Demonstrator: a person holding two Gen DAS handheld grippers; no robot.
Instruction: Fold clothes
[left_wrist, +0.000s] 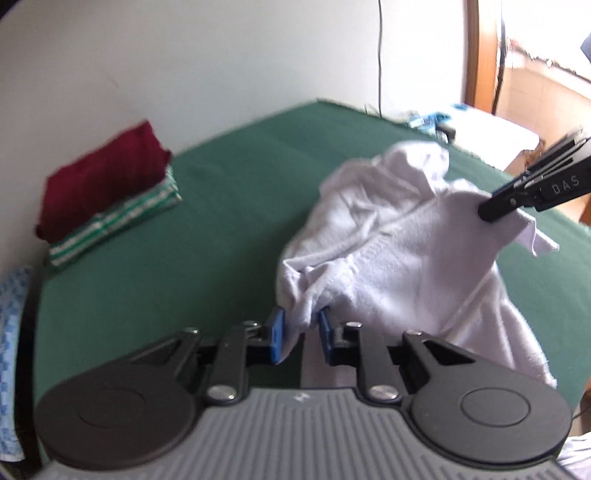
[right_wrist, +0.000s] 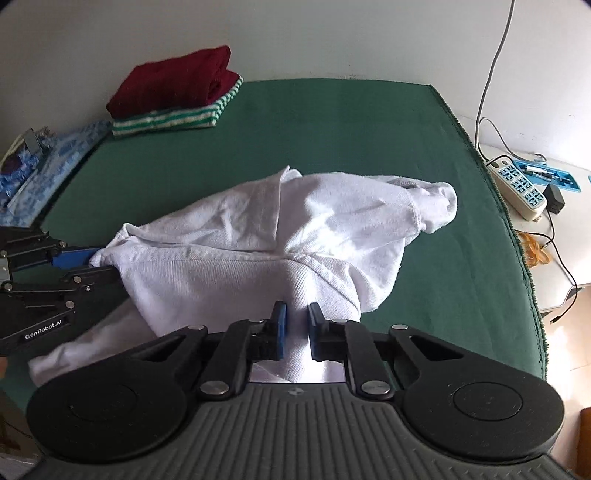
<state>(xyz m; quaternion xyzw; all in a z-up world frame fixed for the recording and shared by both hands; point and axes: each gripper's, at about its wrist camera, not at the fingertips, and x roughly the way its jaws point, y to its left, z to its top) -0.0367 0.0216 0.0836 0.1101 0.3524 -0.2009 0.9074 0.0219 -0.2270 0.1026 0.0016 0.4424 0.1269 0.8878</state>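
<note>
A crumpled white garment (left_wrist: 399, 243) lies bunched on the green table cloth (left_wrist: 207, 206). My left gripper (left_wrist: 301, 334) is shut on one edge of it, cloth pinched between the blue pads. My right gripper (right_wrist: 295, 328) is shut on another part of the white garment (right_wrist: 295, 236), which is lifted a little between the two. The right gripper shows in the left wrist view (left_wrist: 487, 212) at the right, clamped on the fabric. The left gripper shows in the right wrist view (right_wrist: 96, 264) at the left, holding the garment's edge.
A folded dark red garment (right_wrist: 173, 83) lies on a folded green-and-white striped one (right_wrist: 166, 120) at the far left corner. A blue patterned cloth (right_wrist: 48, 162) lies off the left edge. A power strip (right_wrist: 517, 184) and cables sit on a white surface to the right.
</note>
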